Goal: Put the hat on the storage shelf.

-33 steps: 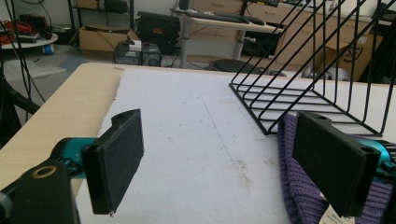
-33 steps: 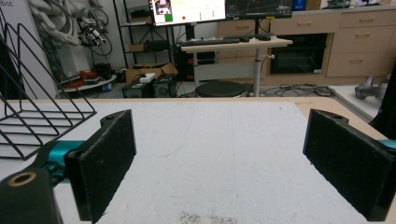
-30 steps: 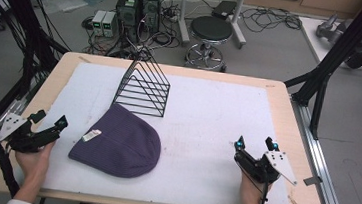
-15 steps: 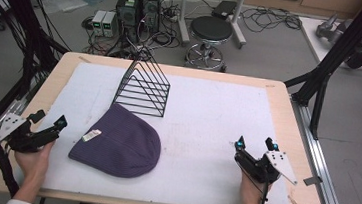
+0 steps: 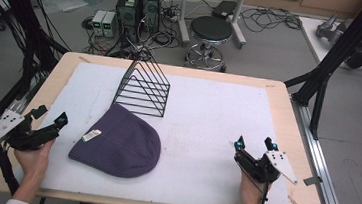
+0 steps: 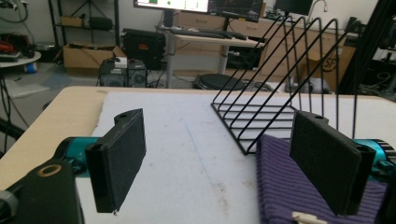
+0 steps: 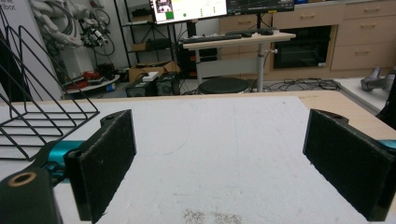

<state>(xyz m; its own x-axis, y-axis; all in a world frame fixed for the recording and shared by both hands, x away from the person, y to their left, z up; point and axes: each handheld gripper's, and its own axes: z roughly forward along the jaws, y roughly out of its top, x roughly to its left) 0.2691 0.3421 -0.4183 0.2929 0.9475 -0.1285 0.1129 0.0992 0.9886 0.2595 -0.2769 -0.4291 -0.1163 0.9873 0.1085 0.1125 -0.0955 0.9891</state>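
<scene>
A purple ribbed knit beanie (image 5: 120, 146) lies just near of a black wire rack (image 5: 144, 88) on the white-topped counter (image 5: 218, 115); left tongs (image 5: 49, 118) and right tongs (image 5: 254, 144) hover spread and empty.

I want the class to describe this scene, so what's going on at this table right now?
A person holds a left gripper and a right gripper at the table's near corners, both open and empty. Between them a purple beanie lies flat on the white mat, its crown touching a black wire rack. Nothing is being handled.
</scene>
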